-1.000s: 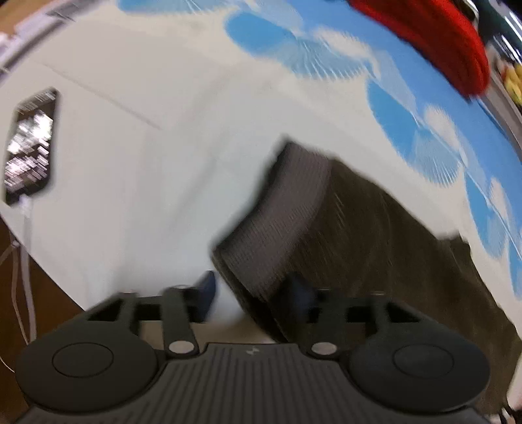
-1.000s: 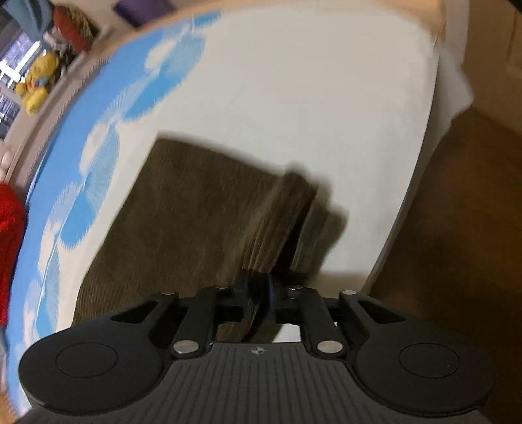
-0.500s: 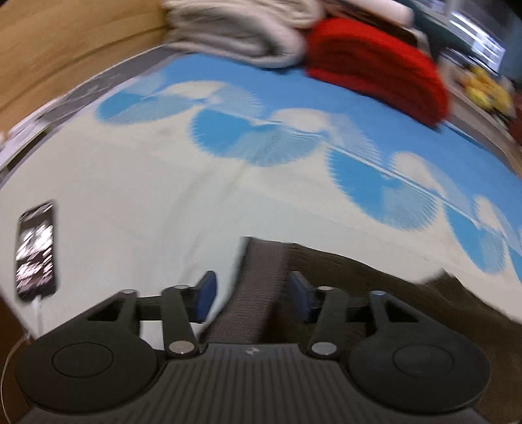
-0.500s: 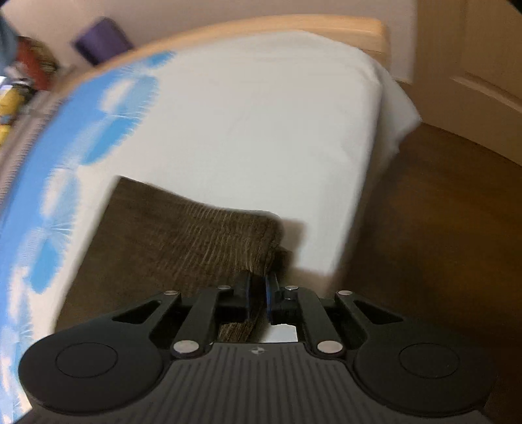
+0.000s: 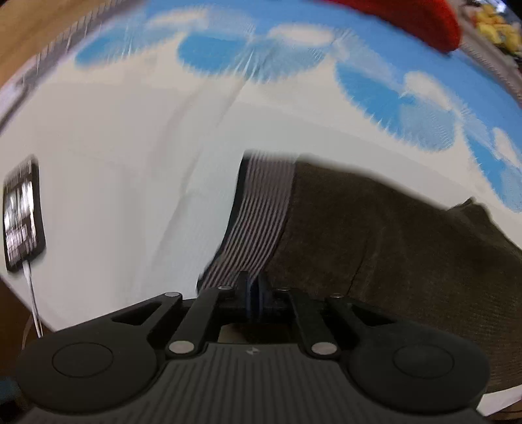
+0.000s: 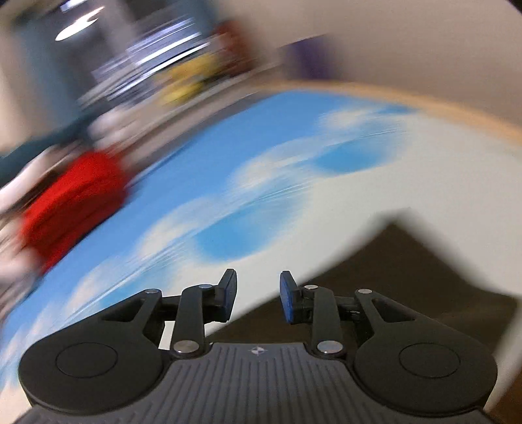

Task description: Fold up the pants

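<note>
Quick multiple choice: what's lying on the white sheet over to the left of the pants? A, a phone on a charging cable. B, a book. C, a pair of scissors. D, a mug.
A: the left wrist view shows a dark phone with a lit screen and a white cable plugged in, left of the pants.

The pants [image 5: 375,234] lie on the bed [image 5: 130,163], a phone [image 5: 23,215] well to their left, a blanket [image 5: 424,16] far behind them

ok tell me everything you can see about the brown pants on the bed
The pants look like dark brown ribbed fabric with a grey striped elastic waistband. They lie folded on the white and blue bedsheet. The left gripper is shut on the waistband's near edge. The right gripper, its jaws opening and empty, hangs above them.
</note>
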A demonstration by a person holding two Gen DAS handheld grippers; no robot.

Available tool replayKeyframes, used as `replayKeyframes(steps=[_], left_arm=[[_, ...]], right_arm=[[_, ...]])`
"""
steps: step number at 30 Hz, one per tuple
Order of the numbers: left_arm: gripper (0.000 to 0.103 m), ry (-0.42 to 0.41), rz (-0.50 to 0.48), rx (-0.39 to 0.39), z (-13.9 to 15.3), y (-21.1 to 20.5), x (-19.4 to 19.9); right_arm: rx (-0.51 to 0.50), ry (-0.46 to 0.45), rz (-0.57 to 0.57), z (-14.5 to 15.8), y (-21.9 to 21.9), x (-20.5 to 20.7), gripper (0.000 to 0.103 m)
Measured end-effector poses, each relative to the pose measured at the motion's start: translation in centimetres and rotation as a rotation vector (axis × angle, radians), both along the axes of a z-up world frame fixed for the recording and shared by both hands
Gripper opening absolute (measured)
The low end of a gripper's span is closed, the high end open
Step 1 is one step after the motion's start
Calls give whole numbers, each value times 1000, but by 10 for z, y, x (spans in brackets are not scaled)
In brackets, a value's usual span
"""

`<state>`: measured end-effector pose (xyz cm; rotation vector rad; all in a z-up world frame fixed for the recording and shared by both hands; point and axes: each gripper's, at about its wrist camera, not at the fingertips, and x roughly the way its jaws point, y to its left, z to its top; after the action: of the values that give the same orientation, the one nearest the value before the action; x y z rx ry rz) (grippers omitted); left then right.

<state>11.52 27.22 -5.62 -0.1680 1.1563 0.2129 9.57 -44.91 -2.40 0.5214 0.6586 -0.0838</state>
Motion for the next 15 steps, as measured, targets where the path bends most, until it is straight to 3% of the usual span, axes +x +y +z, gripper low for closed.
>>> replayKeyframes(steps=[3, 4, 5, 6, 10, 15], left_arm=[[14, -109, -66, -38, 12, -7, -1], [23, -63, -75, -52, 2, -6, 2], [27, 70, -63, -35, -19, -4, 6], [10, 182, -48, -24, -39, 0, 6], [8, 176, -57, -11, -37, -1, 10], [8, 184, -51, -21, -38, 0, 8]], right_arm=[[23, 19, 240, -7, 72, 46, 30], [31, 29, 312, -10, 94, 57, 30], [35, 41, 372, -13, 115, 69, 30], [37, 53, 427, -17, 135, 82, 30], [37, 108, 590, -27, 207, 108, 31], [28, 163, 710, -36, 265, 136, 45]])
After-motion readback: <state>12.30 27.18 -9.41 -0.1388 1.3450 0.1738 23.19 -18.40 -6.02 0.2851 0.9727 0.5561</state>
